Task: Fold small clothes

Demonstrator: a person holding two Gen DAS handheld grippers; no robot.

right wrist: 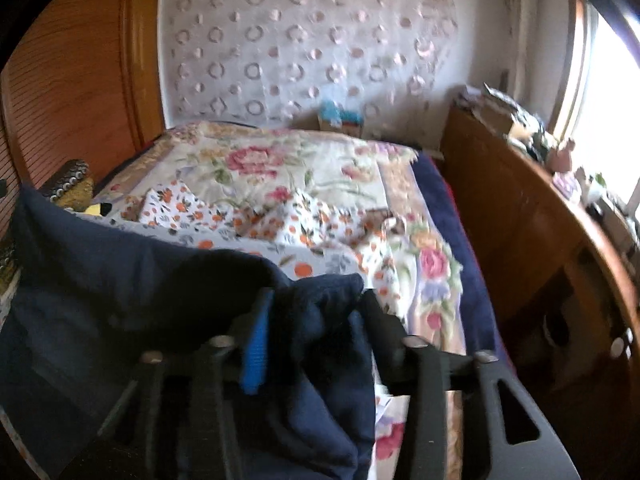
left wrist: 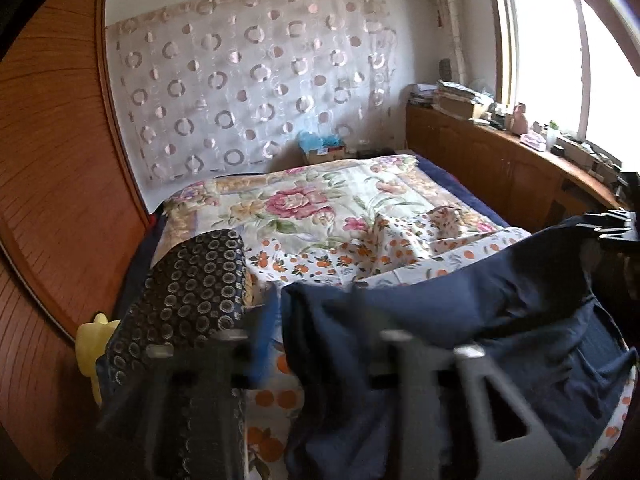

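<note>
A navy blue garment (left wrist: 460, 312) hangs stretched between my two grippers above the bed. My left gripper (left wrist: 316, 320) is shut on its left edge, fabric bunched between the fingers. My right gripper (right wrist: 316, 308) is shut on the garment's other edge (right wrist: 120, 280); it also shows at the right rim of the left wrist view (left wrist: 612, 226). A dark garment with ring dots (left wrist: 192, 292) lies to the left on the bed. A white cloth with orange fruit print (left wrist: 360, 256) lies under the navy garment.
The bed has a floral quilt (left wrist: 304, 200). A wooden wardrobe (left wrist: 52, 160) stands at the left. A wooden cabinet (left wrist: 500, 160) with clutter runs along the right under the window. A yellow object (left wrist: 94, 340) sits at the bed's left edge.
</note>
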